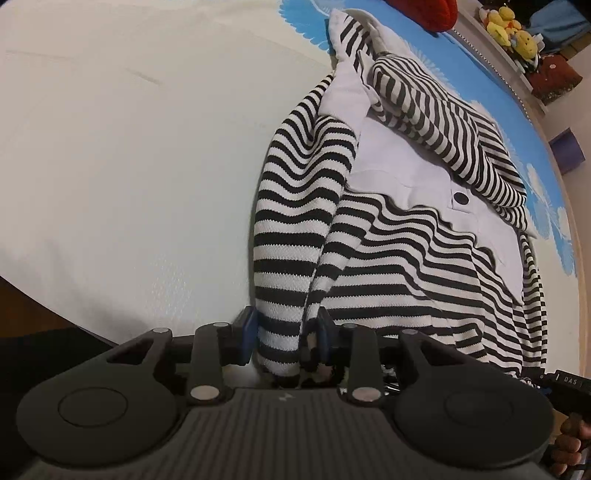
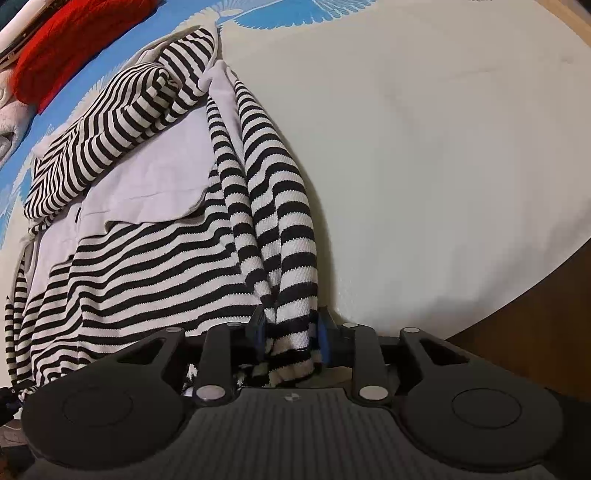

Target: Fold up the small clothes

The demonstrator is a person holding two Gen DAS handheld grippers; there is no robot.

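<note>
- Now, through my left wrist camera, my left gripper (image 1: 284,341) is closed on the near hem of the striped top (image 1: 388,258), its blue pads (image 1: 246,334) pinching a bunched fold of the knit at that corner.
- From that gripper the garment runs straight away, its long axis pointing toward the far end of the white bed sheet (image 1: 129,166), with the body spreading off to the right of my grip.
- One sleeve (image 1: 443,125) lies folded across the chest at the far end, over a pale lilac panel with a dark button (image 1: 460,198).
- At the lower right edge I can see a little of my other hand on its tool.
- Next, through my right wrist camera, my right gripper (image 2: 291,343) is clamped on the other near hem corner, striped cloth gathered between its pads.
- Here the top lies ahead and to the left of the grip, the same long axis running away from me.
- Both grippers sit at the near hem, one per corner, so neither is nearer; I judge the coming fold carries this hem away toward the collar.
- Fabric is a ribbed, soft black-and-white knit that drapes and wrinkles easily; the lilac part looks smoother and flatter.
- A red knitted item (image 2: 74,44) lies beyond on the blue-patterned cloth (image 2: 266,14), well apart.
</note>
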